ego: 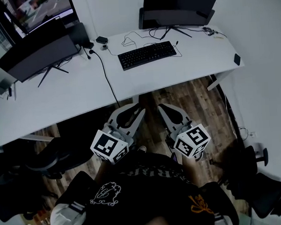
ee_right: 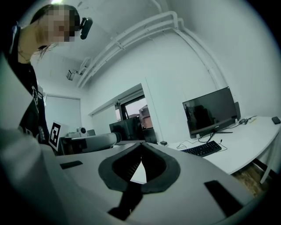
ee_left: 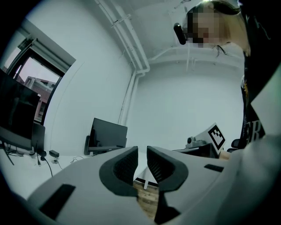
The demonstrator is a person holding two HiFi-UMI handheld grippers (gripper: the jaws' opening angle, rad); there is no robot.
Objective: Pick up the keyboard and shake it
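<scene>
A black keyboard [ego: 147,54] lies flat on the white desk [ego: 185,69], in front of a dark monitor; it also shows far off in the right gripper view [ee_right: 203,149]. Both grippers hang low by my body, over the wooden floor and short of the desk's front edge, well away from the keyboard. My left gripper [ego: 134,109] [ee_left: 142,151] has its jaws drawn together but for a thin slit, with nothing in it. My right gripper [ego: 165,107] [ee_right: 141,147] is shut, tips touching, and empty. The left gripper view does not show the keyboard.
A monitor [ego: 177,7] stands behind the keyboard, and two more [ego: 37,49] sit at the desk's left. A black cable [ego: 105,74] runs over the desk edge. A small black device [ego: 237,59] lies at the right corner. Office chairs [ego: 259,192] [ego: 48,158] flank me.
</scene>
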